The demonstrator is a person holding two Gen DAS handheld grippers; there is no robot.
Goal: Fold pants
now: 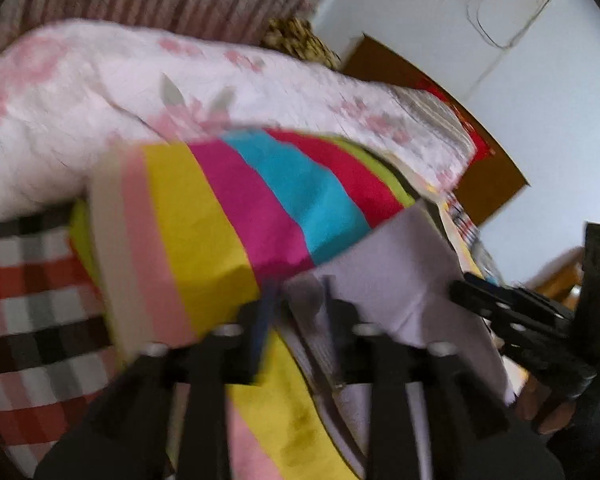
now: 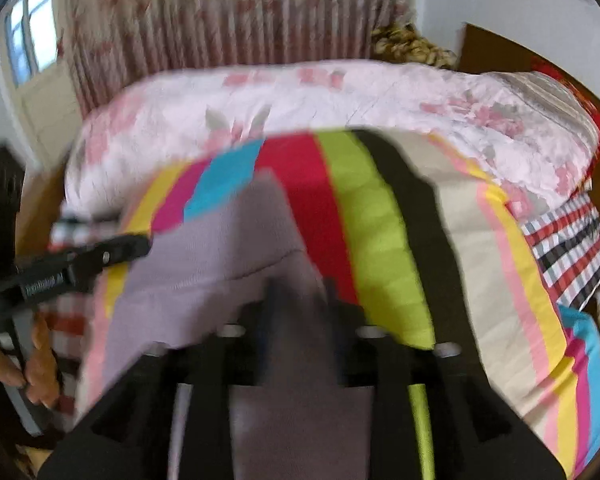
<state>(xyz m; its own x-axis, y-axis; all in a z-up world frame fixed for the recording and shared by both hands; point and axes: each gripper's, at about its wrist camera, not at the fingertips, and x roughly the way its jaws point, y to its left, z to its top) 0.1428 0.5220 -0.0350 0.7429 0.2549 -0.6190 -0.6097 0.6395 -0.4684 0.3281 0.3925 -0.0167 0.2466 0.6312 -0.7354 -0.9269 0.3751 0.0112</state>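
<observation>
Left wrist view is showing both the left hand-held gripper (image 1: 296,304) and right hand-held gripper (image 2: 300,300) clenching the lilac pants (image 1: 400,264) above the striped sheet (image 1: 204,216) mid-bed, risking thin cloth slipping out, spoiling the fold.

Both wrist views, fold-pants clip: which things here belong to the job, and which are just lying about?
Belongs to the job:
- lilac pants, pinched at one edge
- left gripper, shut on the fabric
- right gripper, shut on the fabric
- striped sheet, the folding surface

Just lying about:
- floral quilt
- plaid cloth
- curtain
- wooden headboard
</observation>
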